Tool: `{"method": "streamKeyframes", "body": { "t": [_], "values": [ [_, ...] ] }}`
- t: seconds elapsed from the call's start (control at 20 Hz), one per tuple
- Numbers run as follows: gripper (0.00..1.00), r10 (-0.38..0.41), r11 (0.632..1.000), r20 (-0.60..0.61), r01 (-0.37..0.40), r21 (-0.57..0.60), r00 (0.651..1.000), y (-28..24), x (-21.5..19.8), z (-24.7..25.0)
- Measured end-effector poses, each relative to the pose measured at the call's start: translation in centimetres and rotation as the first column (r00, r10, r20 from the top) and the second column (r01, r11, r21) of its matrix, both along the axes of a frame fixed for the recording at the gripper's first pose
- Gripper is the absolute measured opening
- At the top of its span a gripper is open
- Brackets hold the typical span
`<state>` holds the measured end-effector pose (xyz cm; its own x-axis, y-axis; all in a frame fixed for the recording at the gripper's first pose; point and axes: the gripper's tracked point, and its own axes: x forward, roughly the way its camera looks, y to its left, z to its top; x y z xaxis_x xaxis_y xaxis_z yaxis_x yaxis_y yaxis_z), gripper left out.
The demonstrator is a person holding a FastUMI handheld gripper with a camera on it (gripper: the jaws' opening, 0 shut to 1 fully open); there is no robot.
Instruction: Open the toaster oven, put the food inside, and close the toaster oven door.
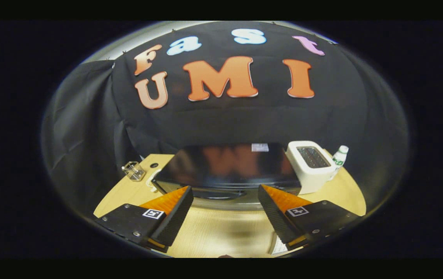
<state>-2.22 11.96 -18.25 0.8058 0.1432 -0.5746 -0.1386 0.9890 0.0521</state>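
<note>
A black toaster oven (227,168) with a glossy top stands on the wooden table (221,228), just ahead of my fingers. Its door handle (217,192) shows as a dark bar along the front, beyond the fingertips. The door looks closed. My gripper (225,193) is open, fingers spread wide, with bare table between them and nothing held. It hovers above the table in front of the oven. No food is identifiable from this angle.
A white slot toaster (310,164) stands right of the oven, with a small white bottle with a green label (338,159) beyond it. A clear glass container (133,171) and a white cable lie at the oven's left. Black cloth walls close the back.
</note>
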Motion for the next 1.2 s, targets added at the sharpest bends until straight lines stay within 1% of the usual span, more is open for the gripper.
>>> {"method": "streamKeyframes", "body": {
  "t": [0.1,0.3,0.5,0.65,0.75,0.85,1.1,1.2],
  "values": [
    [0.99,0.010,1.000,0.093,-0.010,0.004,0.996,-0.6,0.5,3.6],
    [0.99,0.013,1.000,0.249,-0.012,-0.004,0.968,-2.3,1.1,10.8],
    [0.99,0.009,1.000,0.375,-0.011,0.003,0.927,-4.1,1.2,16.8],
    [0.99,-0.006,1.000,0.467,0.010,-0.005,0.884,-5.9,1.3,20.9],
    [0.98,-0.004,1.000,0.511,0.012,-0.012,0.859,-6.3,1.5,23.0],
    [0.98,-0.006,1.000,0.530,0.012,-0.008,0.848,-7.0,0.9,24.6],
    [0.98,0.016,0.999,0.638,0.014,-0.043,0.770,-7.8,0.3,27.9],
    [0.98,0.034,0.998,0.664,0.016,-0.068,0.747,-8.1,0.1,28.7]
  ]
}}
